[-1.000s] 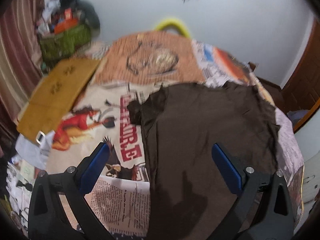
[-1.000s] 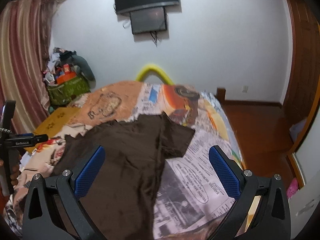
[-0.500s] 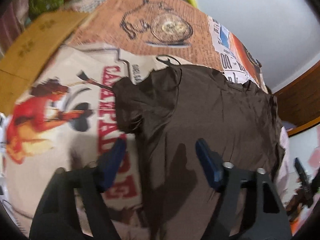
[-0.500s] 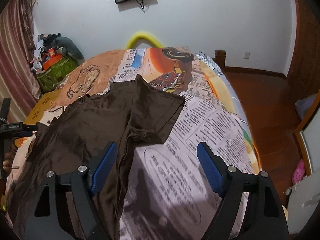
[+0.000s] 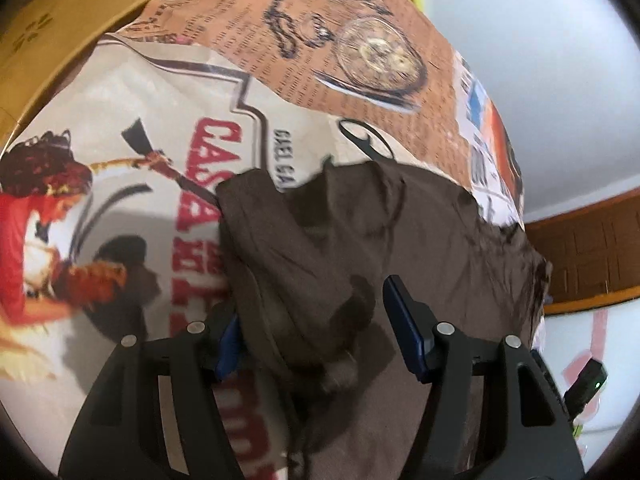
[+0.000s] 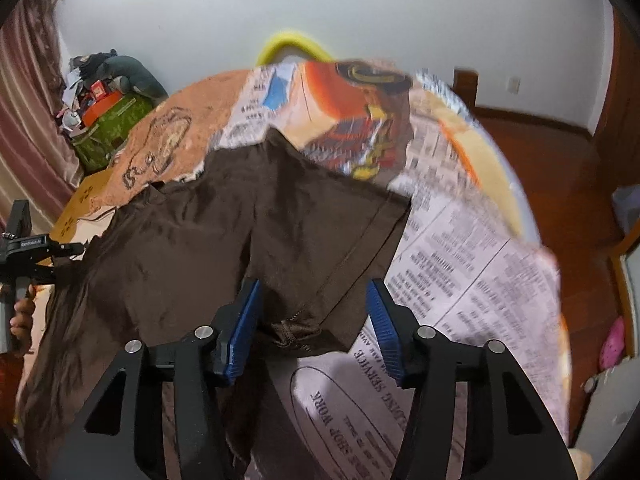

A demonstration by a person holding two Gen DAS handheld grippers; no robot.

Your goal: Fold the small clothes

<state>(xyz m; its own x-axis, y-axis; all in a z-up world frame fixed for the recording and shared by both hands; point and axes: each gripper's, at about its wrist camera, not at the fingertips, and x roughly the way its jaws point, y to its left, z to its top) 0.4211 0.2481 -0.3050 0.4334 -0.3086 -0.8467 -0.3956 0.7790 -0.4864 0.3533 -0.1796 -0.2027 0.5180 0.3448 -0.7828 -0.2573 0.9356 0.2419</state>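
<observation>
A dark brown T-shirt [image 5: 400, 248] lies spread on a bed with a printed sheet [image 5: 132, 128]. My left gripper [image 5: 316, 328] is open, low over the shirt's left sleeve, with bunched brown cloth between its blue pads. In the right wrist view the shirt [image 6: 180, 248] stretches to the left. My right gripper [image 6: 312, 320] is open, its blue pads straddling the lower corner of the right sleeve [image 6: 344, 232]. The left hand-held gripper [image 6: 24, 248] shows at the far left edge of that view.
The bed's printed sheet [image 6: 460, 280] runs to a rounded edge on the right, with wooden floor [image 6: 560, 184] beyond. A brown cardboard box [image 5: 52, 36] lies at the bed's far left. A green bag with clutter [image 6: 108, 124] stands by the curtain.
Both grippers have dropped and moved forward onto the shirt's sleeves. Their jaws have narrowed around the cloth but stay open.
</observation>
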